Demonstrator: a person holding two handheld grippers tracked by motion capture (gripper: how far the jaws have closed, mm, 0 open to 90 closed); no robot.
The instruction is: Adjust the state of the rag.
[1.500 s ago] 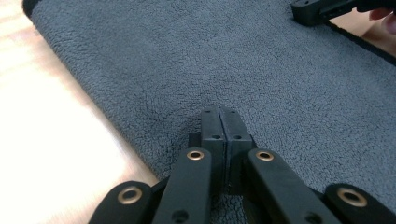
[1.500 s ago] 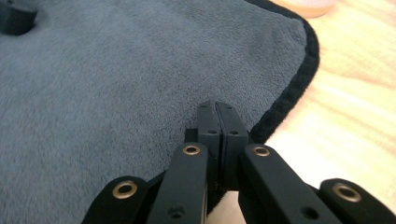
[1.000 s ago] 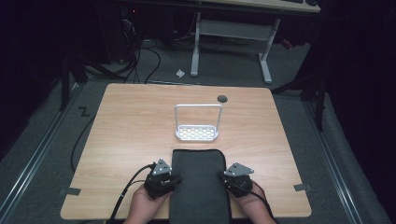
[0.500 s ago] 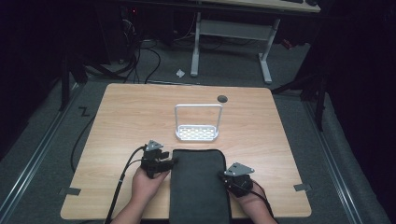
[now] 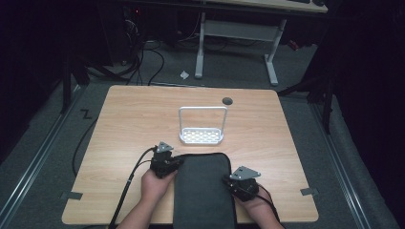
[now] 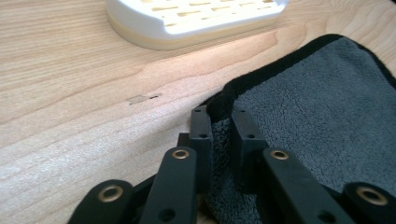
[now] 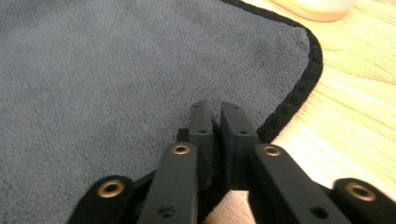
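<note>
Towel (image 5: 203, 191), dark grey w/ black trim, lies flat on the tabletop (image 5: 129, 119) between my two claws, its far end just short of the white rack (image 5: 201, 136) ahead. My left claw (image 6: 219, 123) has just been closing & now pinches the far-left corner, fabric bunched betw. the jaws, prob. so I can lift that corner for a fold. My right claw (image 7: 215, 116) sits on the right hem nearer me, jaws just eased apart to a narrow gap w/ cloth betw. them; can't tell if it grips.

The tool (image 7: 220, 114) pinches the grey towel's (image 7: 116, 70) black-trimmed edge.
</note>
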